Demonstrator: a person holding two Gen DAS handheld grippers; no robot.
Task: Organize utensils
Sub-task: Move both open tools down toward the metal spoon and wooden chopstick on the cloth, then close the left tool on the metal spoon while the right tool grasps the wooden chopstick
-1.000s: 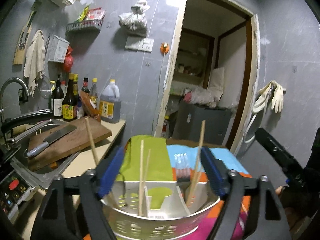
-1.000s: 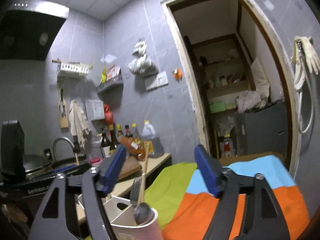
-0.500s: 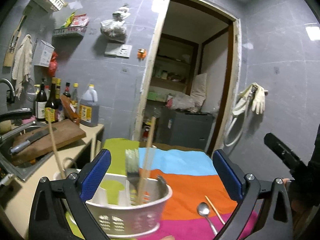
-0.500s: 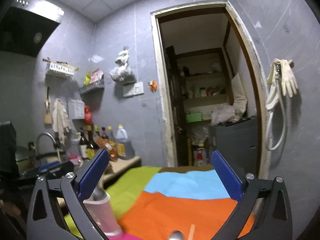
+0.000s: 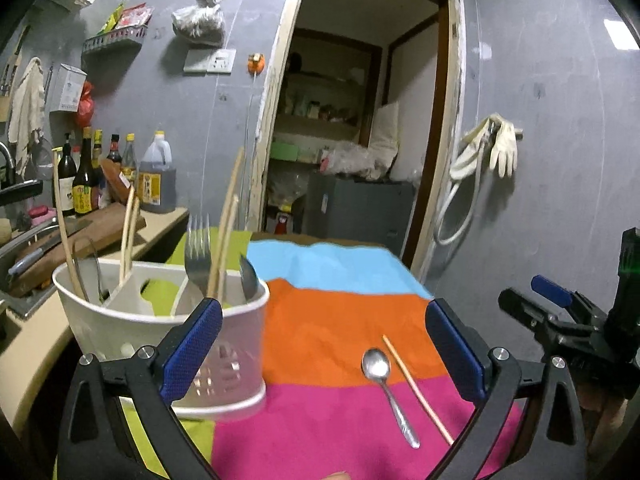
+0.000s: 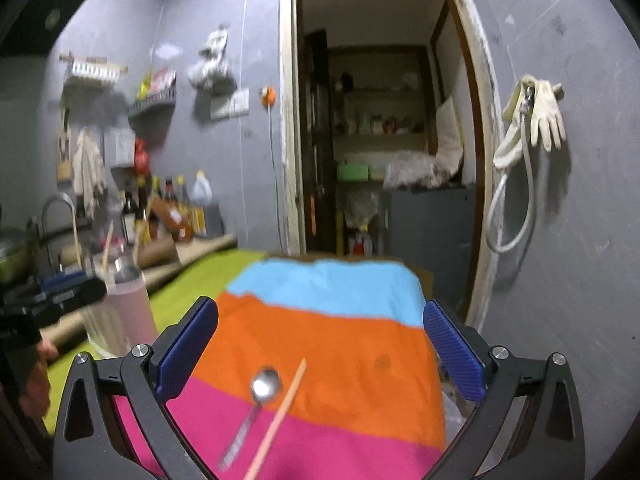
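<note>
From the left wrist we see our left gripper [image 5: 320, 344] spread wide and holding nothing, with the white utensil caddy [image 5: 160, 332] just left of it carrying a fork [image 5: 197, 248] and chopsticks [image 5: 224, 232], while a spoon [image 5: 378, 368] and a single chopstick [image 5: 416, 388] lie side by side on the striped cloth [image 5: 340, 320]. From the right wrist we see our right gripper [image 6: 320, 348] also wide and empty above the blurred spoon [image 6: 265, 384] and chopstick [image 6: 280, 412], near each other on the cloth [image 6: 340, 332].
</note>
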